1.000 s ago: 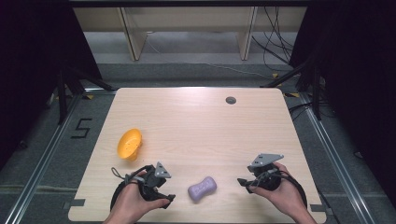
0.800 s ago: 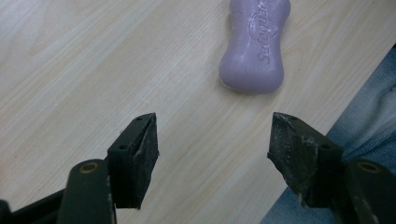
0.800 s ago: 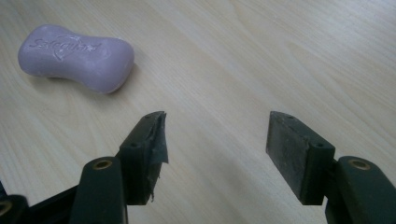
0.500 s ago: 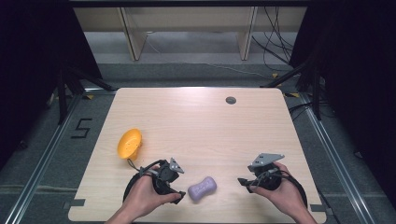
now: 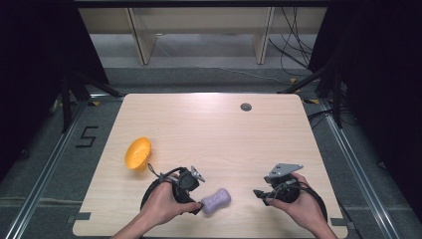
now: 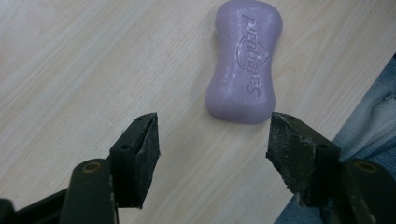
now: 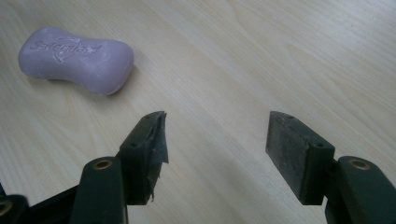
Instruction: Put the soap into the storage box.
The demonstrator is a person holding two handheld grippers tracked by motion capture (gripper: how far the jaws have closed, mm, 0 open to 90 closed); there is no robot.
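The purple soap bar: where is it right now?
In the high view the purple soap bar lies flat near the table's near edge, just ahead of the open left gripper, with the right gripper farther off on its other side.

A: High view, overhead from the person's side, facing forward-down, whole table (image 5: 209, 129).
B: Gripper views?
A: Both close, low over the wood; all three share the purple soap (image 5: 217, 199) (image 6: 245, 60) (image 7: 77, 58).

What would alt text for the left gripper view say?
A purple bar of soap with embossed lettering lies flat on a pale wooden table, just beyond the open left tool, whose two black jaws rise from the bottom edge, spread apart and not touching the bar.
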